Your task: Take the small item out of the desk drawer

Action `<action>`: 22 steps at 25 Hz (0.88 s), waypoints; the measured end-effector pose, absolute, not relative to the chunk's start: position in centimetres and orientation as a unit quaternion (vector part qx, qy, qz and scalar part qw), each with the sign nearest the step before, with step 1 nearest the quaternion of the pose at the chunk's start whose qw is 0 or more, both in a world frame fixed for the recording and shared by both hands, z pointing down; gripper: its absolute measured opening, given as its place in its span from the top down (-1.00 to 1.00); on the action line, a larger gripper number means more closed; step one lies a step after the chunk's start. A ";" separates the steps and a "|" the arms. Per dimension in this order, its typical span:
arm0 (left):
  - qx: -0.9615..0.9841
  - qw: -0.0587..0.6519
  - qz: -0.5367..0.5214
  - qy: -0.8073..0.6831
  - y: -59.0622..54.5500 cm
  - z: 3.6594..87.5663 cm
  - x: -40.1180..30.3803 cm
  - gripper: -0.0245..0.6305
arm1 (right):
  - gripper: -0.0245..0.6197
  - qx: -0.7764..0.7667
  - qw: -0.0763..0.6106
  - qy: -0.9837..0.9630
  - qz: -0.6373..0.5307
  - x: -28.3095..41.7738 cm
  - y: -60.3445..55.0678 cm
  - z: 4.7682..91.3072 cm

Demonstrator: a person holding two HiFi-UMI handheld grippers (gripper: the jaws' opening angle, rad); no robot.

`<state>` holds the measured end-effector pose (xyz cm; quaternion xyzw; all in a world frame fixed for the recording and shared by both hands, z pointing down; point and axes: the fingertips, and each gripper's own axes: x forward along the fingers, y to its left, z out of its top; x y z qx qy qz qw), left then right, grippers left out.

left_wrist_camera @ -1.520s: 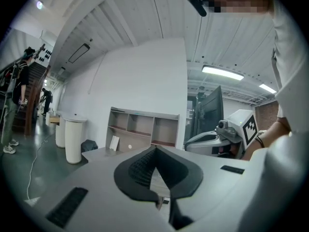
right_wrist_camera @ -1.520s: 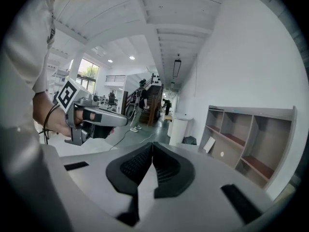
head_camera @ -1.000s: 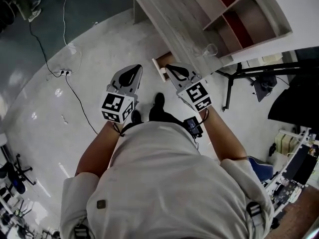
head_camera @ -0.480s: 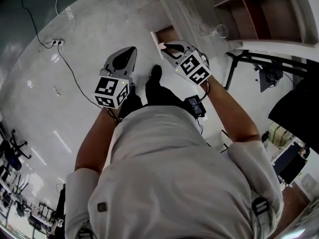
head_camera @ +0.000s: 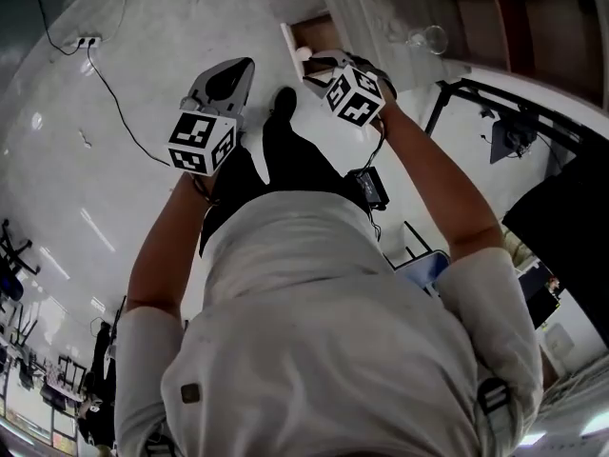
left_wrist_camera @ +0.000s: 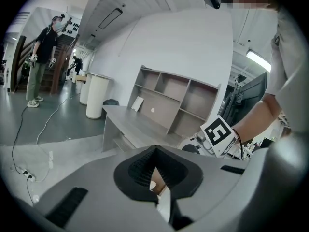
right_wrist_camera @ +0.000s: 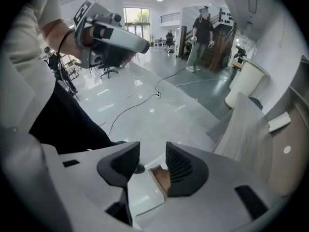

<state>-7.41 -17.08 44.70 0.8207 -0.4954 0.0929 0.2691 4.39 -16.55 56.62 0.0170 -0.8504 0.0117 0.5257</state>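
Note:
The drawer (head_camera: 309,34) stands pulled out from under the grey wooden desk (head_camera: 366,8). It has a white front and a brown inside. I cannot make out any small item in it. My right gripper (head_camera: 319,62) points steeply down just above the drawer's front. In the right gripper view the right gripper (right_wrist_camera: 152,149) is open, its jaws having just been opening. Nothing is between them, and the drawer (right_wrist_camera: 144,192) shows through the gap. My left gripper (head_camera: 247,63) hangs to the left over the floor. In the left gripper view its tips (left_wrist_camera: 153,150) meet, so it is shut on nothing.
A glass (head_camera: 428,38) stands on the desk beside an open shelf unit (head_camera: 514,17). The person's dark leg and shoe (head_camera: 283,98) lie between the grippers. A power strip with cable (head_camera: 86,41) lies on the floor at left. A black stand (head_camera: 457,98) is at right.
Both grippers have sunk towards the drawer as the person bends over. The right one has tipped downwards, its cube now facing the camera.

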 end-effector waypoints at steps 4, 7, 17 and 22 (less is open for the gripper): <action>0.815 0.290 0.098 -0.493 -17.1 47.8 -7.6 0.89 | 0.31 -0.002 0.560 -0.828 -0.003 5.0 -16.8 60.4; 0.810 0.302 0.103 -0.491 -17.2 50.1 -8.0 0.89 | 0.30 -0.012 0.581 -0.814 -0.022 5.0 -17.6 63.0; 0.792 0.334 0.101 -0.501 -16.5 55.9 -9.8 0.89 | 0.26 -0.070 0.629 -0.771 -0.073 3.9 -17.6 68.9; 0.776 0.348 0.101 -0.516 -16.4 58.4 -11.3 0.89 | 0.22 -0.088 0.644 -0.754 -0.094 3.2 -17.7 71.8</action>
